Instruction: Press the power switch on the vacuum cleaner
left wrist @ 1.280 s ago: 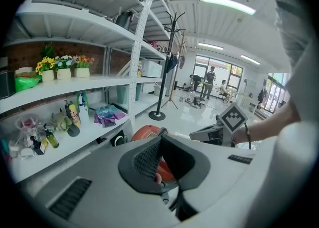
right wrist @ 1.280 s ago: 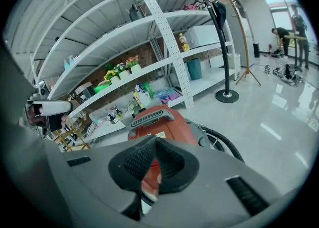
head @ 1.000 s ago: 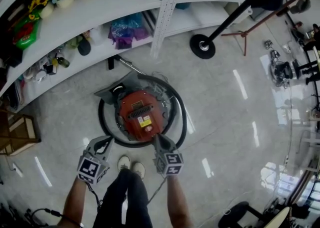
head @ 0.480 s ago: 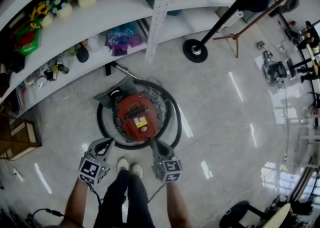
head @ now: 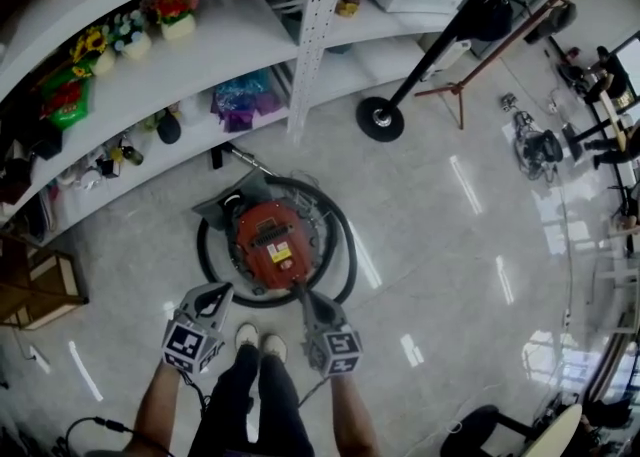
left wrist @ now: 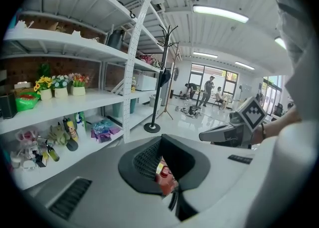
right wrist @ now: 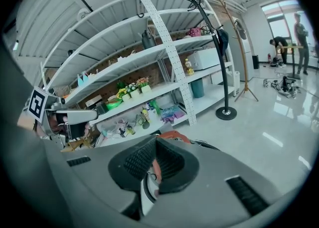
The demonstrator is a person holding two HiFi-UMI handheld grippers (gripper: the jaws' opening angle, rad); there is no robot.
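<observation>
I am standing over the red vacuum cleaner (head: 272,241), which is sitting on the floor (head: 440,245) in front of the shelves (head: 200,55), ringed by its black hose (head: 347,245). I am holding my right gripper (head: 298,291) closed and empty, its tip at the vacuum's near edge. My left gripper (head: 217,289), also closed and empty, is hovering just to the left.
</observation>
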